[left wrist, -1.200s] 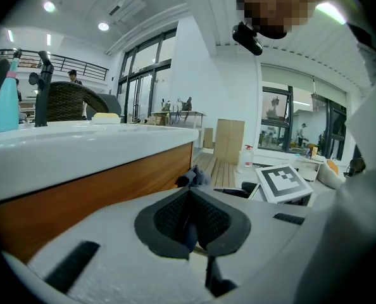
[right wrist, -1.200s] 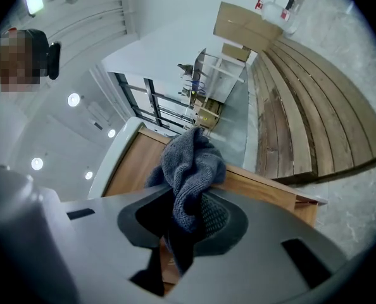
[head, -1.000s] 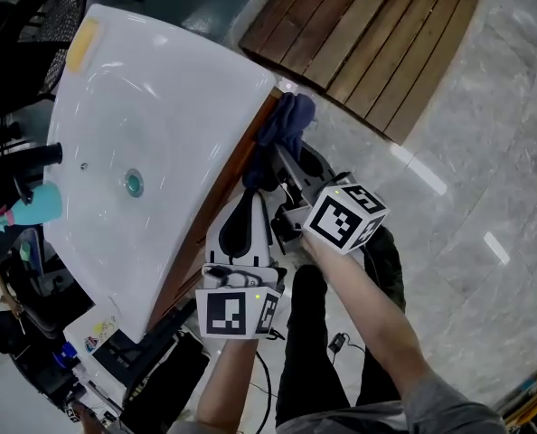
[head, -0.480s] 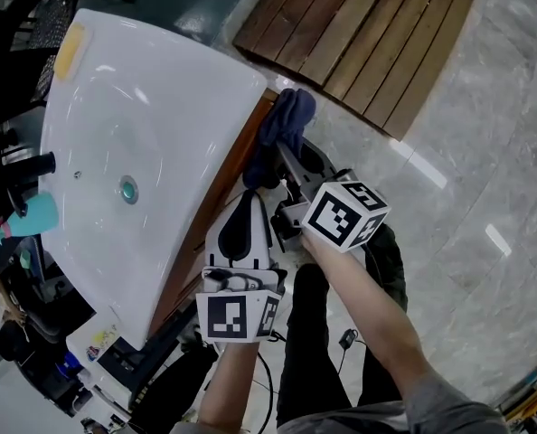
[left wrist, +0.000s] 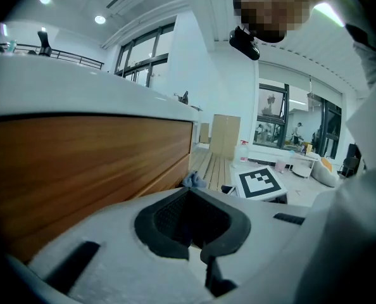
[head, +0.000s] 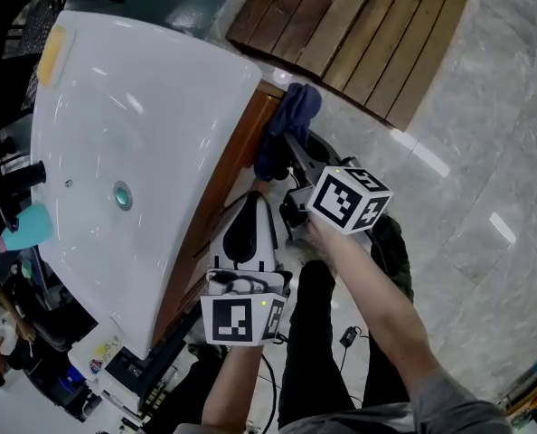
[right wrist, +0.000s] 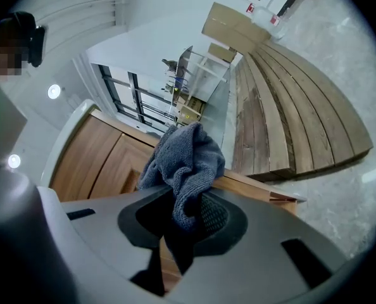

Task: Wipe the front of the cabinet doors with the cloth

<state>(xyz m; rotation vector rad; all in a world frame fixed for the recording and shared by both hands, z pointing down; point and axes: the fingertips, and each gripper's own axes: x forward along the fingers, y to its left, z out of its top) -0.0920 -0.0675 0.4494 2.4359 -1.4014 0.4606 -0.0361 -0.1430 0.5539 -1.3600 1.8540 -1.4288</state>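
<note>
A bunched blue-grey cloth is clamped in my right gripper, shut on it, and pressed against the upper far corner of the wooden cabinet door under the white basin. My left gripper hangs close beside the door front, nearer to me than the cloth, jaws shut with nothing between them. The cloth shows small and far off in the left gripper view.
The white basin overhangs the cabinet, with a black tap and a teal bottle at its left. A slatted wooden platform lies on the marble floor beyond. My legs stand below the grippers.
The right gripper and cloth have slid slightly further along the door's top edge, away from me. The left gripper has stayed beside the door.
</note>
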